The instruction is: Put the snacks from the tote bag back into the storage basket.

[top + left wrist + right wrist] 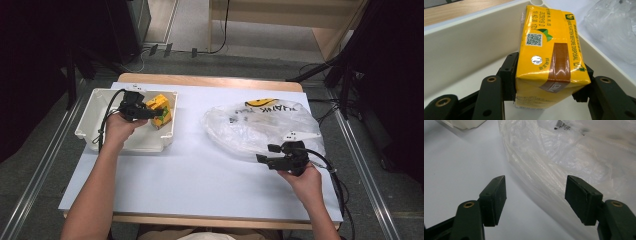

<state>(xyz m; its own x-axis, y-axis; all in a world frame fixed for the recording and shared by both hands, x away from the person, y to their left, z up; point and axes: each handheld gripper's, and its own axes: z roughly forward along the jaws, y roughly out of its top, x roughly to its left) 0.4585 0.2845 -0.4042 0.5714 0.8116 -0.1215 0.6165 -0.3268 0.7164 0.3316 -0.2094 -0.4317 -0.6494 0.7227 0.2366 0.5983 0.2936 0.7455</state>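
Left gripper view: the left gripper (pixel 549 87) clamps the yellow carton (pixel 549 57) inside the white bin (pixel 461 50); it could tip if released. The right gripper (pixel 535 200), jaws wide, holds nothing.

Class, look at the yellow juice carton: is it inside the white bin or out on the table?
Inside: the yellow juice carton sits within the white bin walls.

Bare forearms, 2 black grippers (pixel 159 113) (pixel 264 154), brass pivots, trailing black cables, grey plate

The high view looks down and forward over the white bin (pixel 95 120). The left gripper view sits close inside it; the right gripper view probably catches its corner (pixel 464 123).
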